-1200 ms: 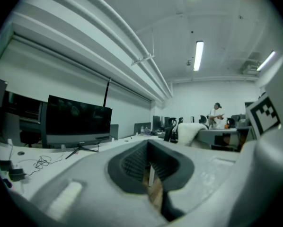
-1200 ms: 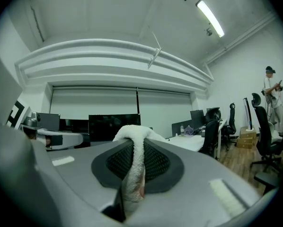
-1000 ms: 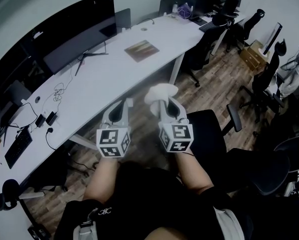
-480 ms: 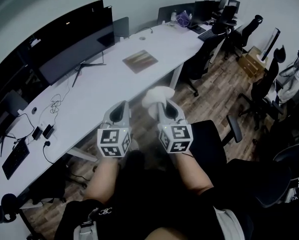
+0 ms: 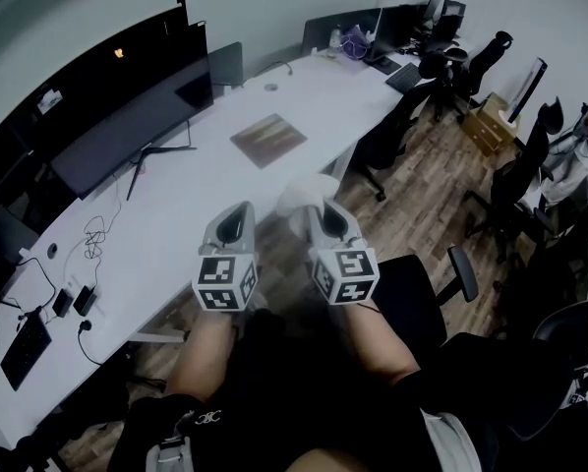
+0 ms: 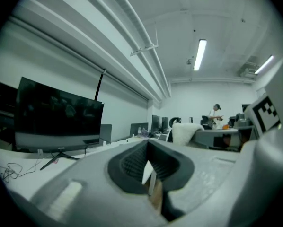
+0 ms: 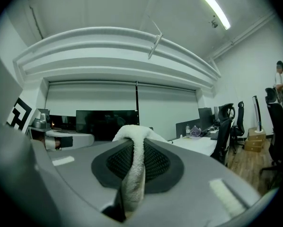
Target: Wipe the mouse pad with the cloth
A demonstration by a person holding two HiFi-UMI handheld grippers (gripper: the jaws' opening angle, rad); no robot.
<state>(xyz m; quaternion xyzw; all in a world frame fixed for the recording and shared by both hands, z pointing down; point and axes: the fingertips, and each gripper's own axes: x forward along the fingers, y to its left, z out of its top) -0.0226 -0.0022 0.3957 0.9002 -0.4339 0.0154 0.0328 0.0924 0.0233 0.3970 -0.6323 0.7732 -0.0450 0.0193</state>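
Currently, a white cloth (image 5: 307, 193) is clamped between the closed jaws of the right gripper (image 5: 325, 214), with its loose end bunched above them. The left gripper (image 5: 237, 214) is held just beside it, at its 9 o'clock, with jaws drawn together and nothing between them. Both are held close to the person's body, short of the edge of a long white desk (image 5: 176, 205). The mouse pad (image 5: 268, 139), a brownish rectangle, is seen lying flat on that desk, at about 11 o'clock from the cloth and well apart from it. From the left gripper it lies at about 1 o'clock. Its long axis runs roughly from 8 to 2 o'clock, in line with the desk. Neither gripper is much nearer, but the cloth-bearing right one is judged to need a reach forward and slightly leftward. No object is seen between cloth and pad. A monitor stand (image 5: 154, 150) is placed at the pad's 9 o'clock, under a dark monitor (image 5: 127, 126). Office chairs (image 5: 387, 136) are ranged at 3 o'clock.
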